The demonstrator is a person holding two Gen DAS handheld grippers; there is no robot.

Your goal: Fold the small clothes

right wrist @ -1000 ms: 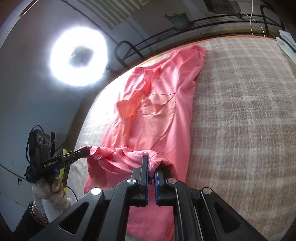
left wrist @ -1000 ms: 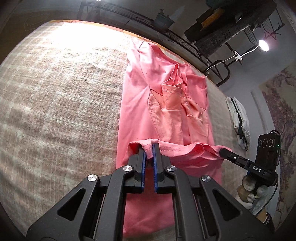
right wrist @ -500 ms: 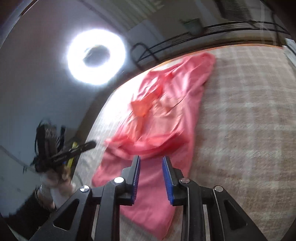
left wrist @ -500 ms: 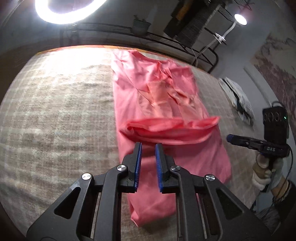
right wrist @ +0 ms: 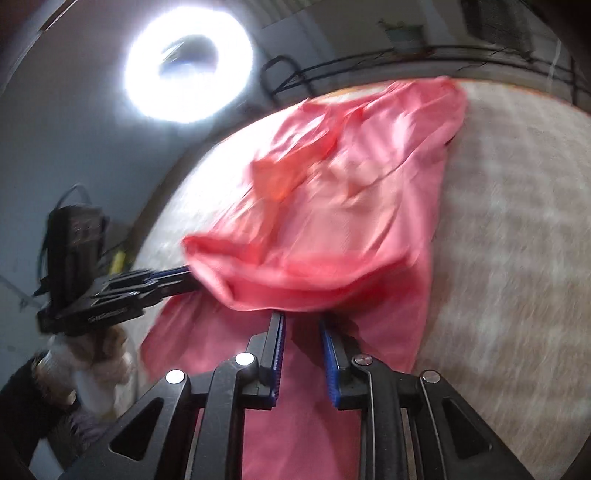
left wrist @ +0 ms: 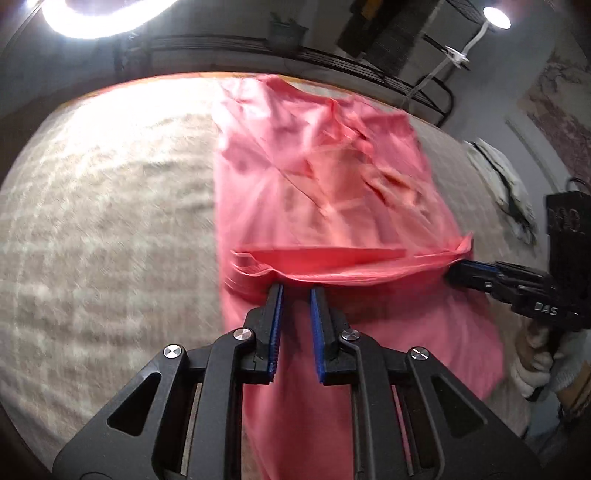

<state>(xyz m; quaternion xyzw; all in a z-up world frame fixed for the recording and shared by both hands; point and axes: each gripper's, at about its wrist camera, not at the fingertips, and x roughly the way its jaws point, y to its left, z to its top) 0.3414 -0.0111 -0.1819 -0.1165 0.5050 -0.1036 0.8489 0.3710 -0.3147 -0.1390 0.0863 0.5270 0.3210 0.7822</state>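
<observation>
A pink garment (left wrist: 317,177) lies lengthwise on a beige checked blanket (left wrist: 110,206); it also shows in the right wrist view (right wrist: 351,206). Its near part is turned up into a fold (left wrist: 332,262) across the middle. My left gripper (left wrist: 295,291) is open and empty, its tips just at the fold's near left edge. My right gripper (right wrist: 302,321) is open and empty at the fold's near edge (right wrist: 295,291). Each gripper shows in the other's view, the right one (left wrist: 465,273) at the fold's right end, the left one (right wrist: 173,280) at its left end. Both views are motion-blurred.
A ring light (right wrist: 188,59) glows beyond the blanket's far edge, with a dark metal rail (left wrist: 332,55) along it. A white cloth (left wrist: 506,181) lies at the right side. A desk lamp (left wrist: 496,16) shines at the far right.
Both grippers held the garment's hem a second ago, then opened and let it go onto the garment. They have since moved back in close to the fold's edge.
</observation>
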